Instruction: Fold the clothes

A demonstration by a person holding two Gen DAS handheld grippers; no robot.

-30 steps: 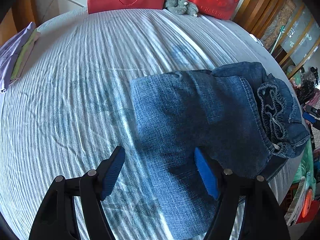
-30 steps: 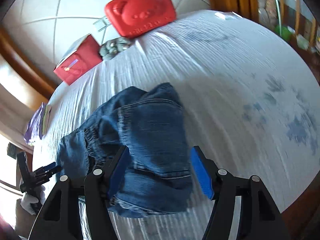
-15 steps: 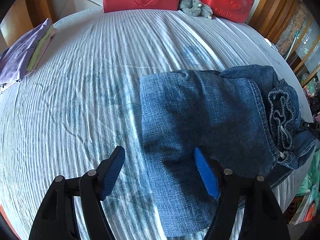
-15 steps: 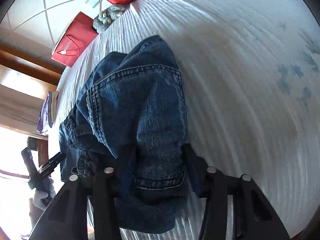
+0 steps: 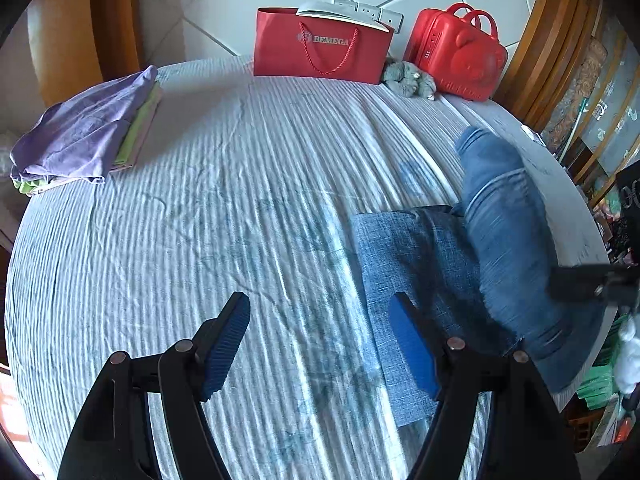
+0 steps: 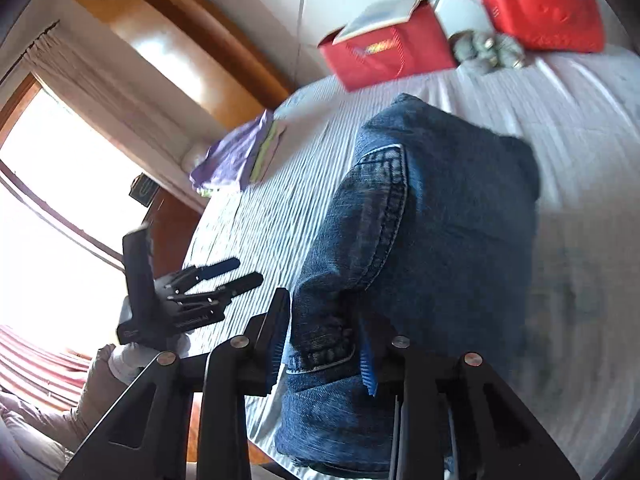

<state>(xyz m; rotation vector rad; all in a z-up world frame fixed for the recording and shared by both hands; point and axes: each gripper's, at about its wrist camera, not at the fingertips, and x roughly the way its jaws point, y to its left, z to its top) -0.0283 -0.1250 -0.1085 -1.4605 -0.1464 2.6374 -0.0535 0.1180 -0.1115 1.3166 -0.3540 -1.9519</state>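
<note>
Right gripper point(image 6: 322, 344) clamps jeans point(image 6: 432, 240); left view blurs grip.

The left wrist camera looks from above the tabletop point(image 5: 200, 208) toward the far wall, past its spread fingers point(image 5: 224, 340). The right wrist camera sits tilted, very near the jeans point(image 6: 440, 220). Both views share the red bag point(image 5: 320, 52) and purple clothes point(image 5: 80, 136)
</note>
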